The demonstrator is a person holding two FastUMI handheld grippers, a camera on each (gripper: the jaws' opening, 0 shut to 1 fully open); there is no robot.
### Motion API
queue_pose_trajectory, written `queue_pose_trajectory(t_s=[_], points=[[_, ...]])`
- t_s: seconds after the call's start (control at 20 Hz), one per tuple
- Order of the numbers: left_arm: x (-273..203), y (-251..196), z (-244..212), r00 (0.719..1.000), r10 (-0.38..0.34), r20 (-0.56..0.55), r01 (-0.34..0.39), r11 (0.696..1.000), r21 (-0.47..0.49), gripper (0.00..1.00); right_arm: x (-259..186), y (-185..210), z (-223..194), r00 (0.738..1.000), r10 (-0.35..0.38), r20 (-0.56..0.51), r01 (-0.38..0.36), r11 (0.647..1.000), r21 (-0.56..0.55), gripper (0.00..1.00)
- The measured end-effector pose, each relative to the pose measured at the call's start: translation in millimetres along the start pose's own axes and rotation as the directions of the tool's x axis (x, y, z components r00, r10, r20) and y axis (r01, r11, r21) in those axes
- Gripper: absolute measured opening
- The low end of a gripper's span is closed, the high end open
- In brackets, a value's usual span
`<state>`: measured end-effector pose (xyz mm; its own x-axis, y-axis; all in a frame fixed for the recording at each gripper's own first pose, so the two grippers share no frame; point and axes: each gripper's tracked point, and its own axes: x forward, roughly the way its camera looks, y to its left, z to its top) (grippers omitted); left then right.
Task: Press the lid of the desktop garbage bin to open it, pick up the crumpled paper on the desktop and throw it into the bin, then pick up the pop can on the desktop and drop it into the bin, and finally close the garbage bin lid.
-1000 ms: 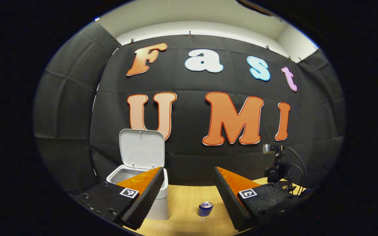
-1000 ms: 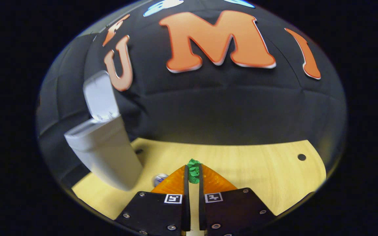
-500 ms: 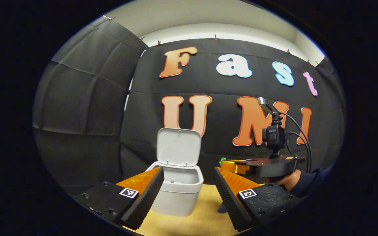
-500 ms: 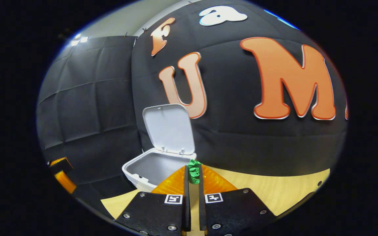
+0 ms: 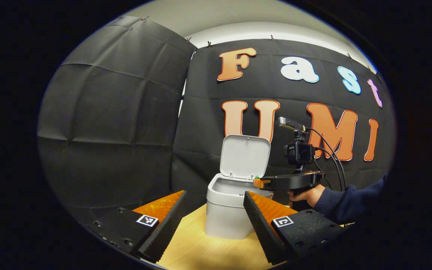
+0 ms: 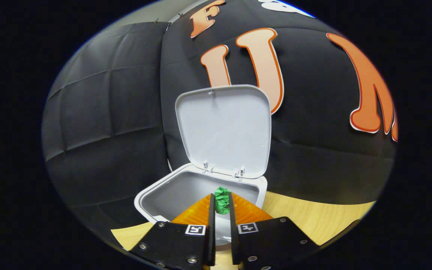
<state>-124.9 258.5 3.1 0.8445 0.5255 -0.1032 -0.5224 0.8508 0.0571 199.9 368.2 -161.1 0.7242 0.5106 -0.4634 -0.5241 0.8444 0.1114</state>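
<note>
Right gripper view: the right hand-held gripper (image 6: 221, 202), clamped on the crumpled green paper (image 6: 222, 198), has advanced over the open white plastic bin (image 6: 152, 198), rounded lid (image 6: 225, 129) upright; the left hand-held gripper (image 5: 214, 210) stays spread above the wooden table (image 5: 201, 251).

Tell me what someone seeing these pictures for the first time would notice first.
Probably the white garbage bin standing on the wooden desktop with its lid flipped upright against the black booth wall. Next, the green crumpled paper pinched in the right gripper, poised right over the bin's open mouth. In the left gripper view, the left gripper hangs open, short of the bin, while a hand in a dark sleeve holds the other gripper beside it.
</note>
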Motion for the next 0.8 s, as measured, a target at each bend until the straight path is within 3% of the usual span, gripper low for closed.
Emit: queue_pose_trajectory(t_s=[0.1, 0.2, 0.25, 0.35, 0.55, 0.7, 0.8], points=[[6, -1, -7, 1.0, -0.006, -0.018, 0.005, 1.0, -0.006, 0.94, -2, 8, -1, 0.999, 0.046, 0.001, -0.046, 0.999, -0.009, 0.24], [13, -11, -11, 0.999, -0.031, -0.036, 0.03, 0.999, -0.015, 0.95, -10, 6, 4, 0.998, 0.052, 0.023, -0.05, 0.997, -0.053, 0.56], [17, -18, -12, 0.998, -0.048, -0.041, 0.048, 0.999, -0.015, 0.95, -16, 2, 9, 0.998, 0.047, 0.04, -0.044, 0.996, -0.072, 0.53], [26, -39, -14, 0.994, -0.097, -0.042, 0.097, 0.995, -0.012, 0.95, -34, -10, 16, 0.998, 0.04, 0.056, -0.035, 0.996, -0.077, 0.77], [34, -103, -38, 0.966, -0.25, -0.065, 0.251, 0.968, 0.018, 0.95, -98, -70, 26, 0.99, -0.044, 0.13, 0.045, 0.999, -0.01, 0.83], [34, -160, -71, 0.916, -0.384, -0.117, 0.388, 0.921, 0.014, 0.95, -151, -136, 14, 0.97, -0.179, 0.168, 0.178, 0.984, 0.02, 0.93], [40, -188, -97, 0.884, -0.431, -0.181, 0.439, 0.899, 0.001, 0.97, -182, -175, 1, 0.952, -0.26, 0.16, 0.259, 0.965, 0.025, 0.94]])
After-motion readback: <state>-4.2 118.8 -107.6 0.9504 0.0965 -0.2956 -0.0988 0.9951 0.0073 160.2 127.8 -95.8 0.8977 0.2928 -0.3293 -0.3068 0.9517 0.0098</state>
